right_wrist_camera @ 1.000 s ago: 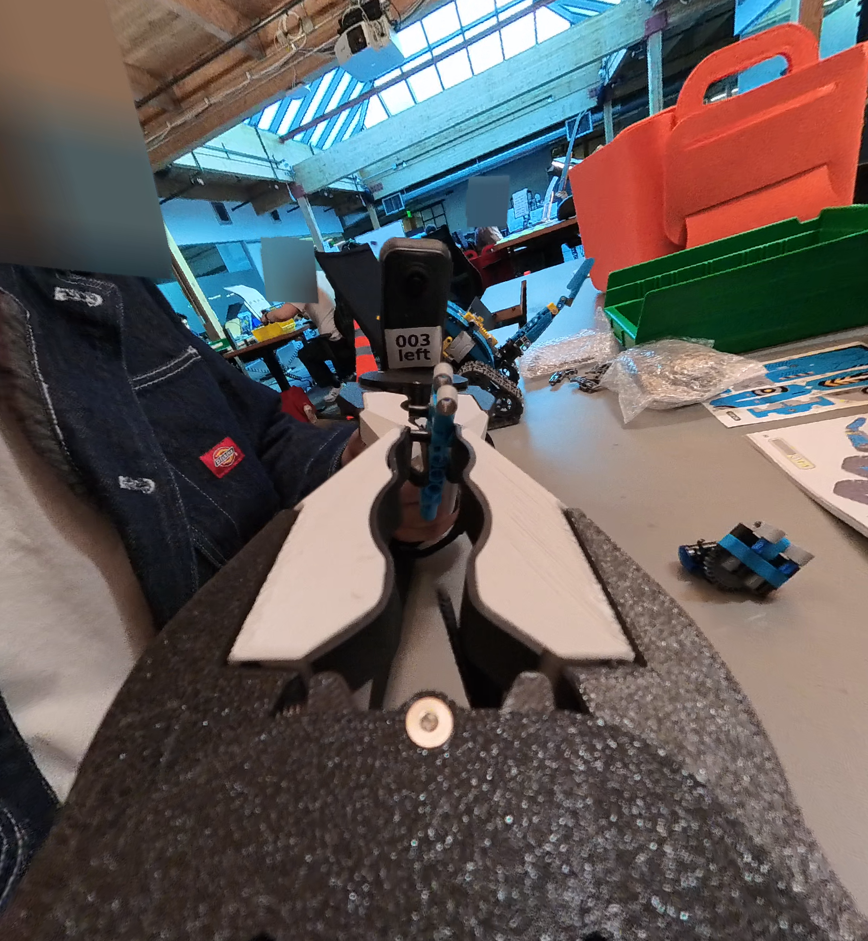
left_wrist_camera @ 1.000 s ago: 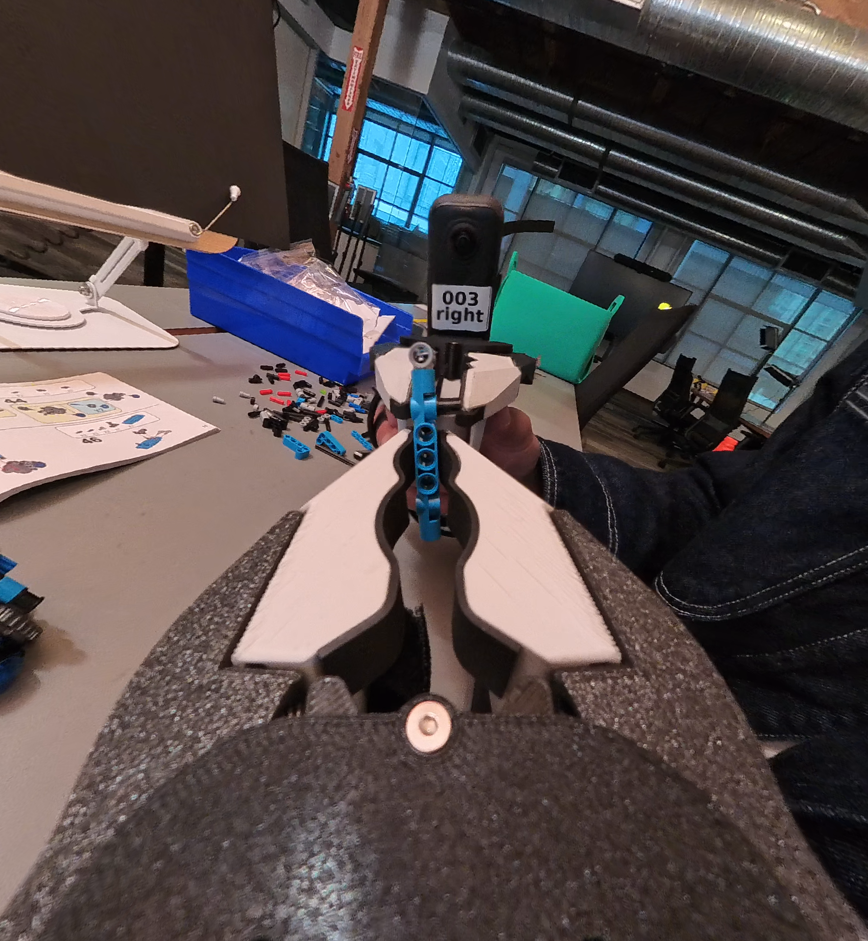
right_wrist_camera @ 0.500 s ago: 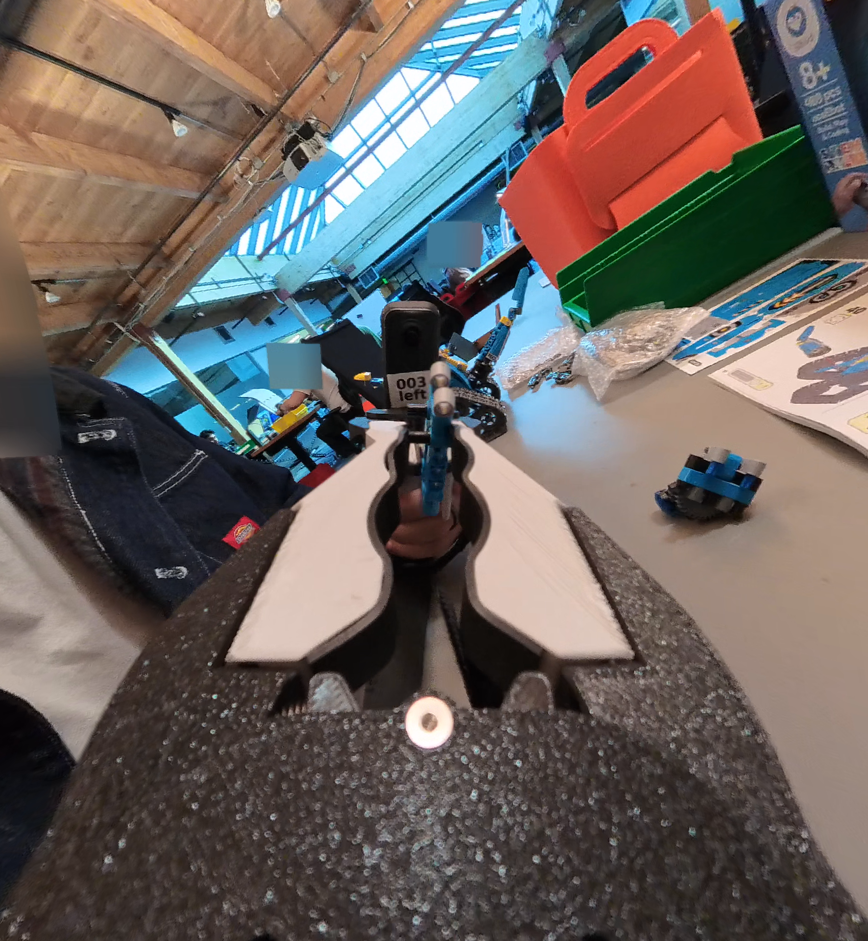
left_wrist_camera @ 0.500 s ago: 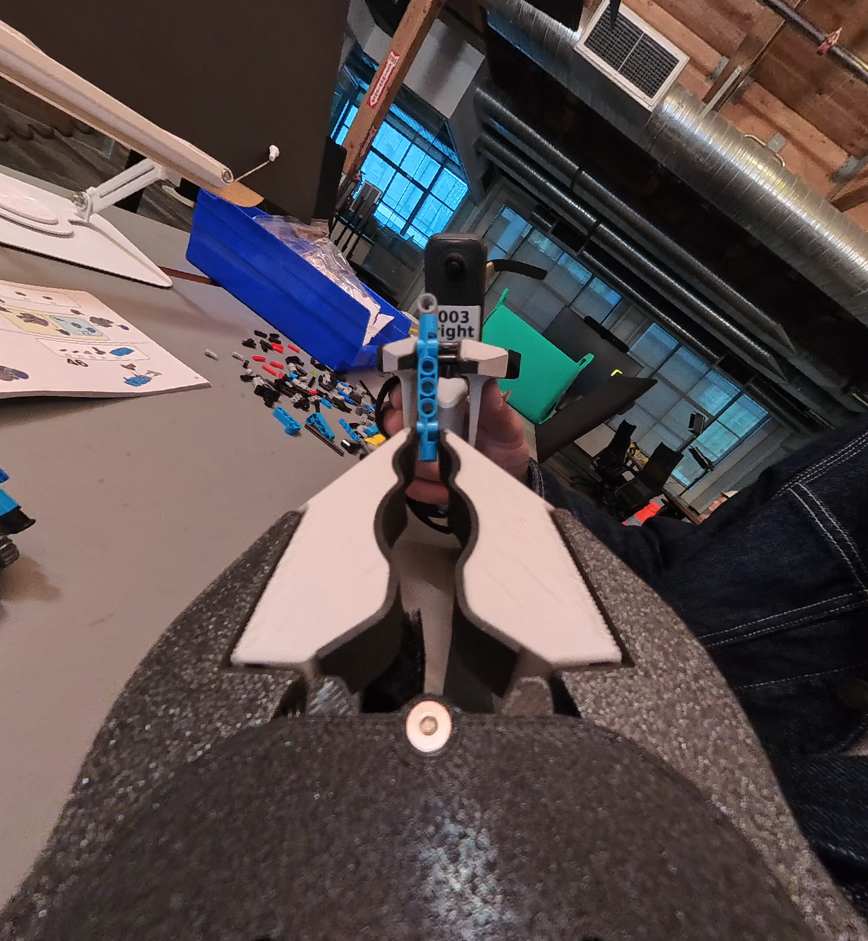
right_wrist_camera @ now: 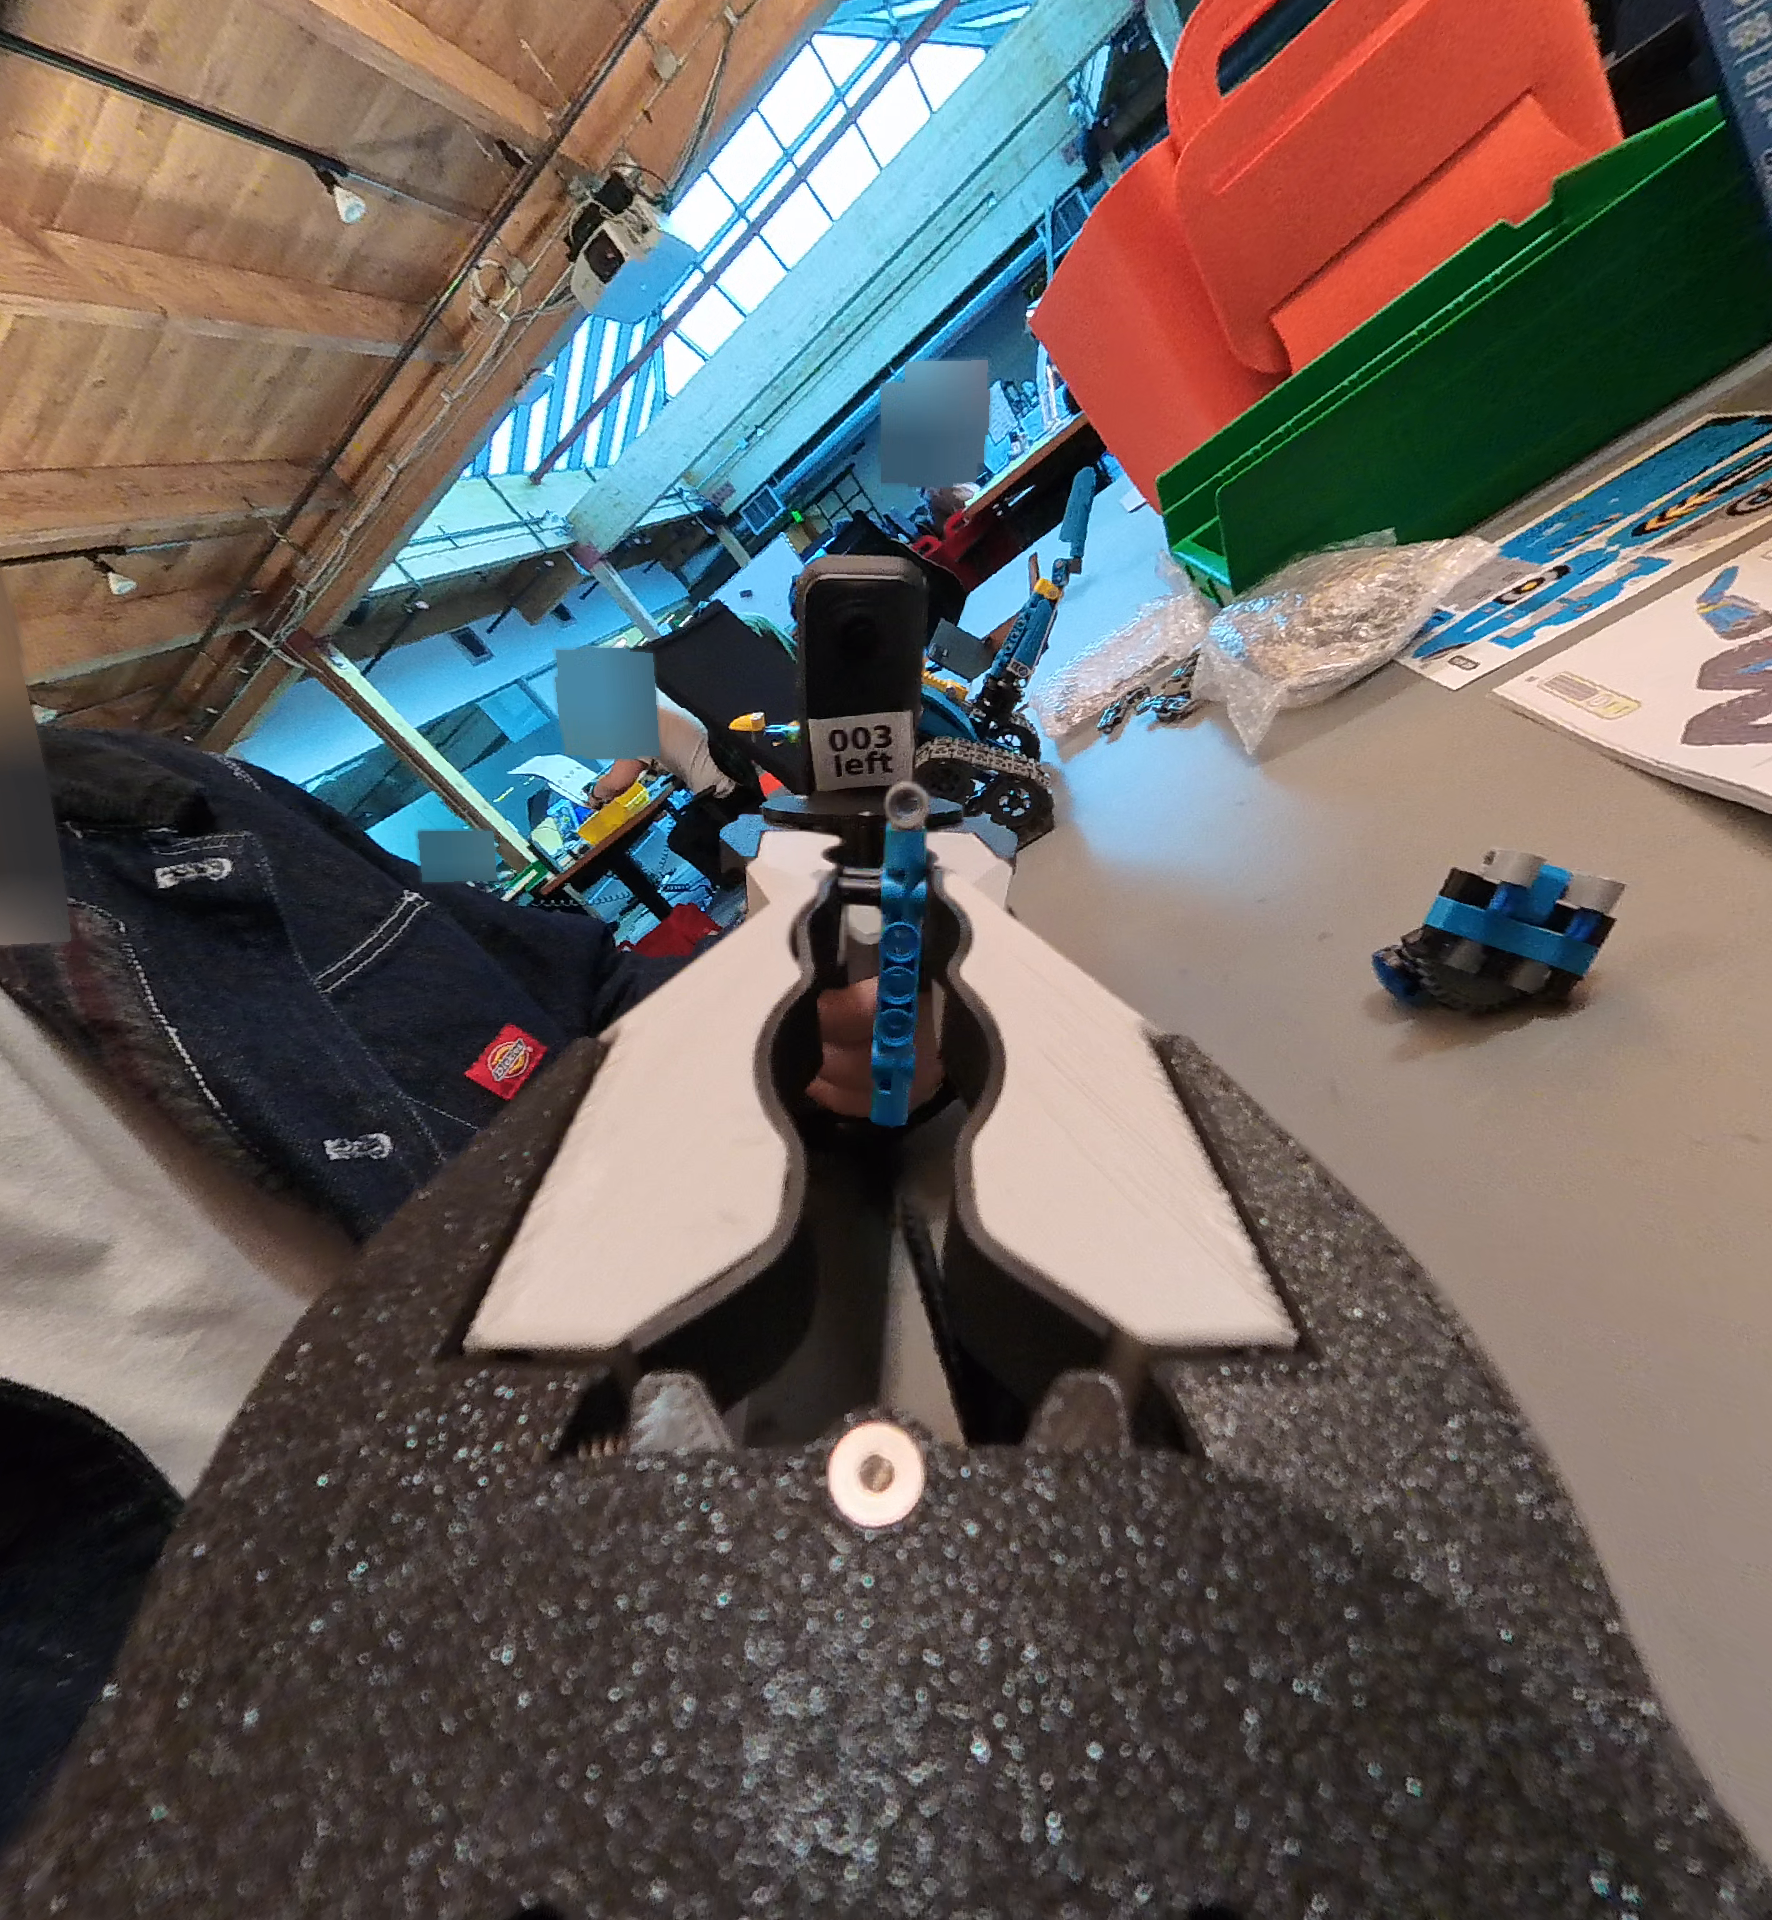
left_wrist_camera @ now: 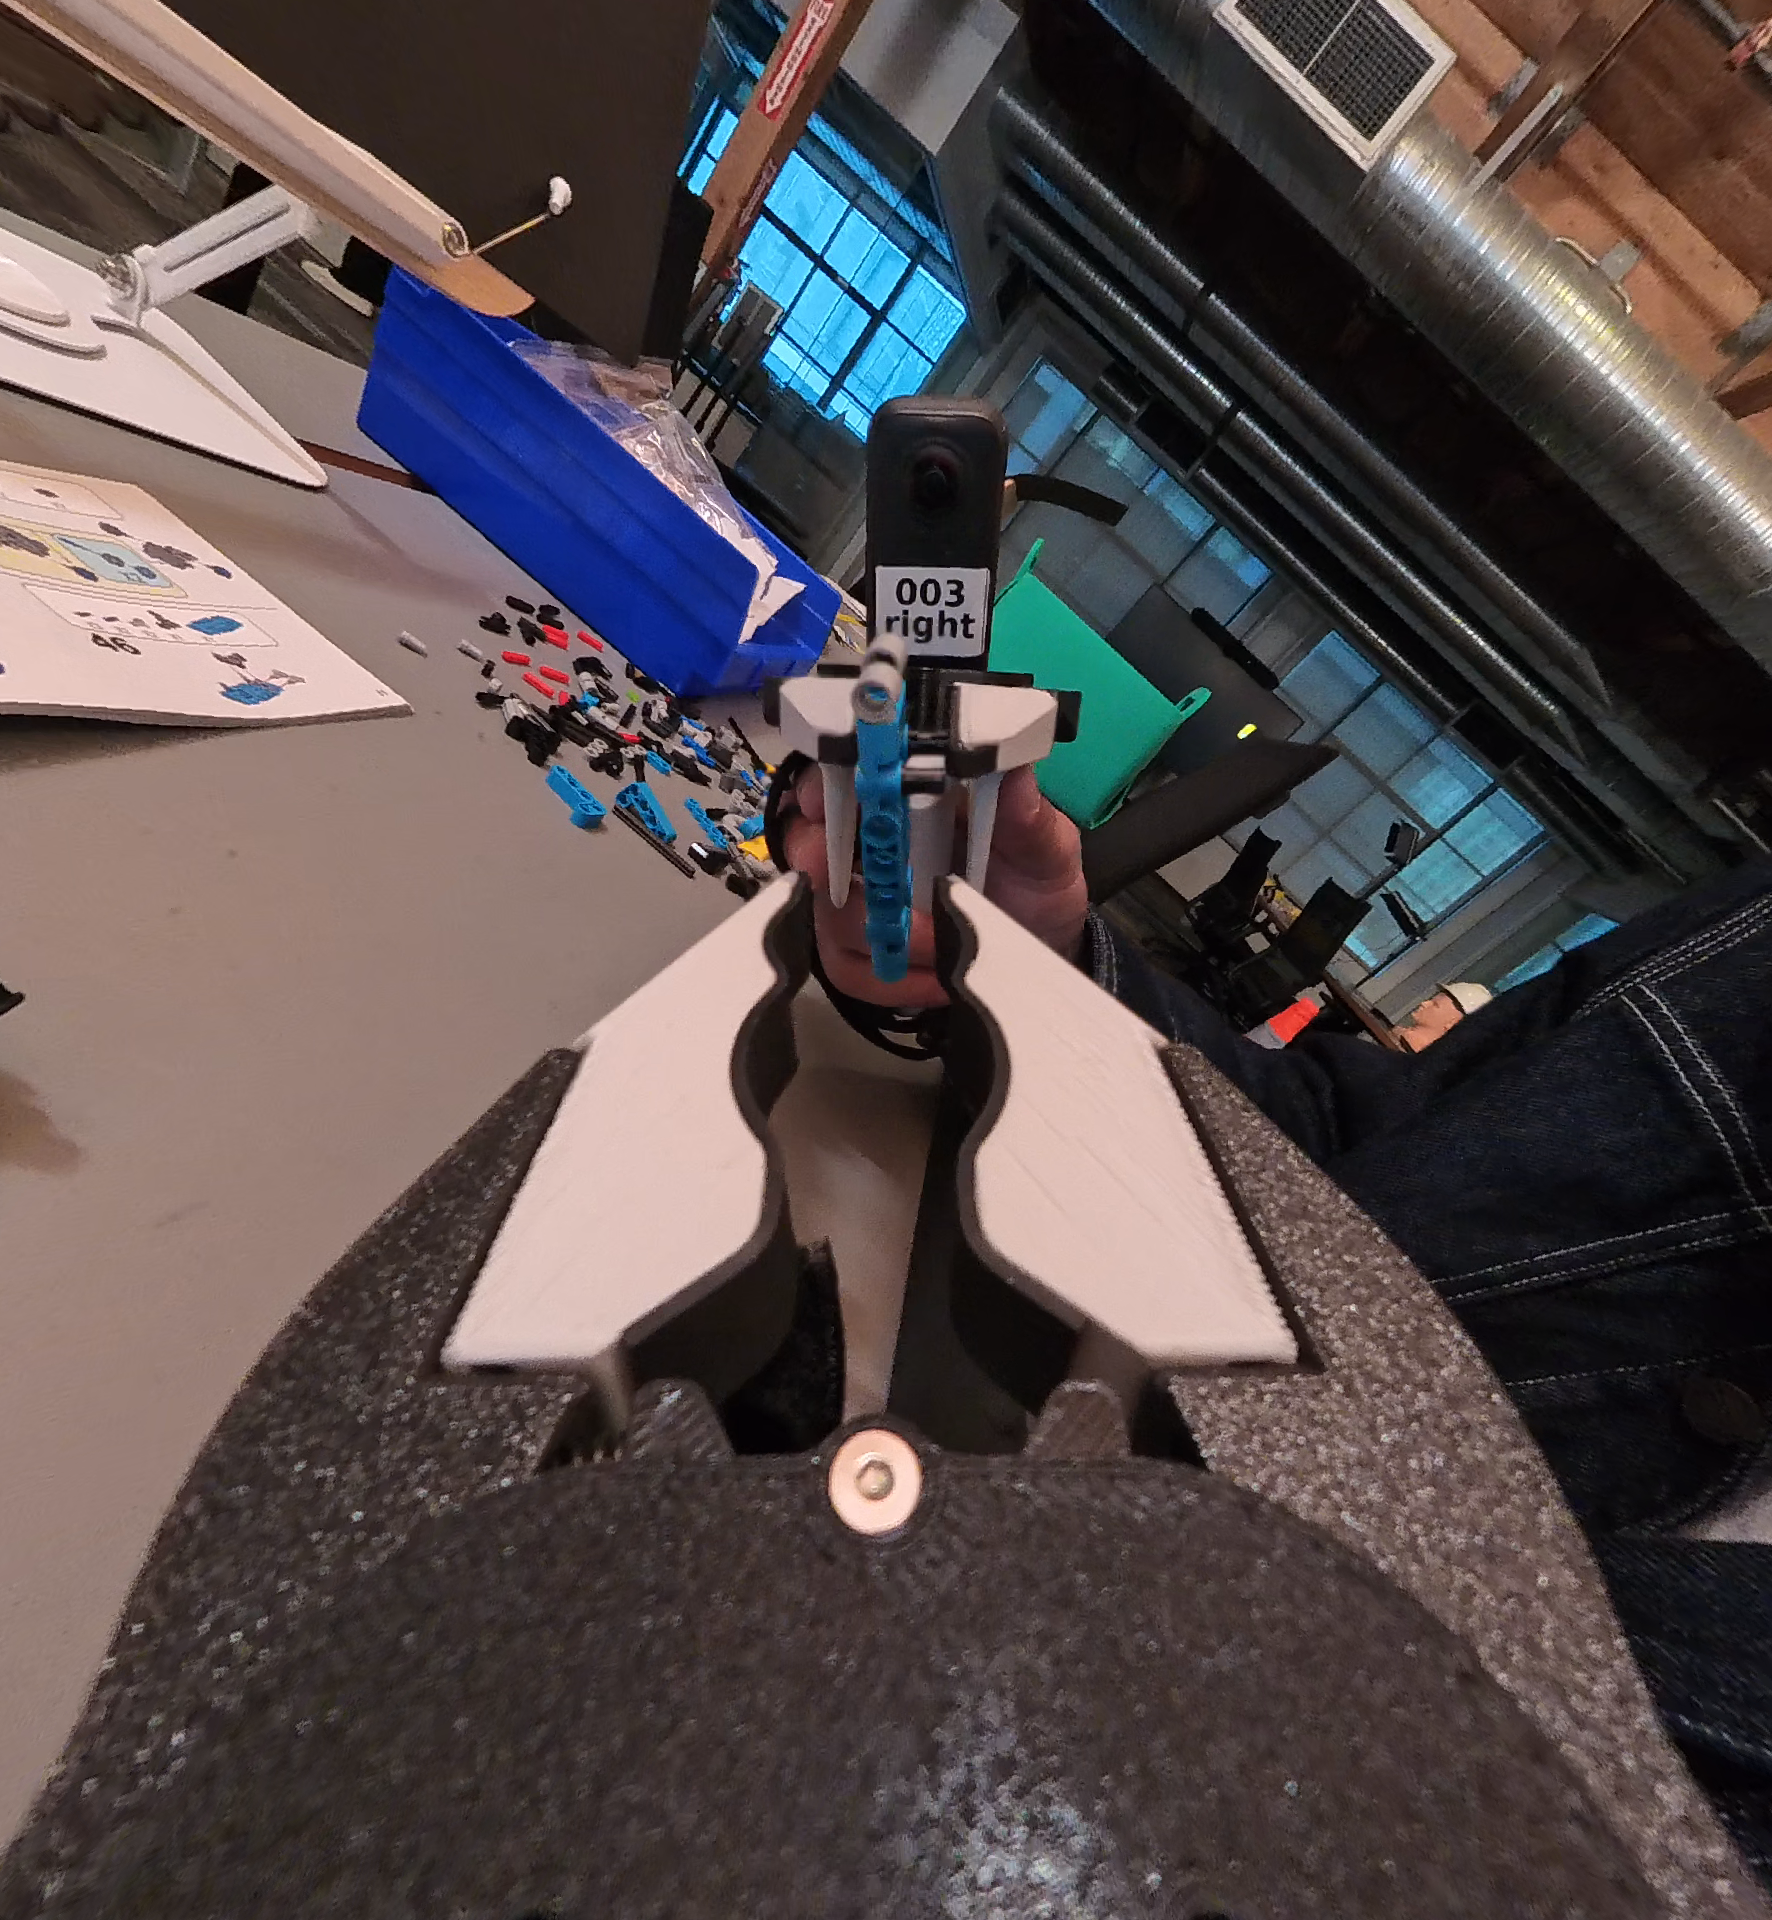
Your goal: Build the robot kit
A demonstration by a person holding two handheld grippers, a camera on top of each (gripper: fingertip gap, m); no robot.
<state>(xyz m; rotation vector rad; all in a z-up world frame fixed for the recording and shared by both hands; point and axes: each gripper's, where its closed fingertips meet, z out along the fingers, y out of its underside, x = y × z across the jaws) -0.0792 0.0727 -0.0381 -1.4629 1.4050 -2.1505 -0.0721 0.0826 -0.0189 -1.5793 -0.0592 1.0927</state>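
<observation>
left gripper just let go: its fingers were pinched on the blue beam half a second ago. now they stand apart, with a gap on each side of the beam. right gripper shows no change. its fingers look clenched on the beam, so it alone carries it.

beam is up in the air above the table, roughly upright with a slight lean, between the two grippers, which face each other tip to tip. grey pin sits at the beam's top end. a hand shows right behind the beam, and a denim sleeve runs off beside it.

grey table, matt. in the left wrist view:
- scatter of small loose parts beyond the beam and to its left
- blue bin with plastic bags, further back than the parts
- open booklet well left of the beam

in the right wrist view:
- small blue-and-black build on the table, right of the beam
- crumpled clear bags, green bin and orange carrier, further back on that side
- tracked model just behind the beam

room: open workshop, timber ceiling with skylight, metal ducts, big windows, other desks far behind the beam.
</observation>
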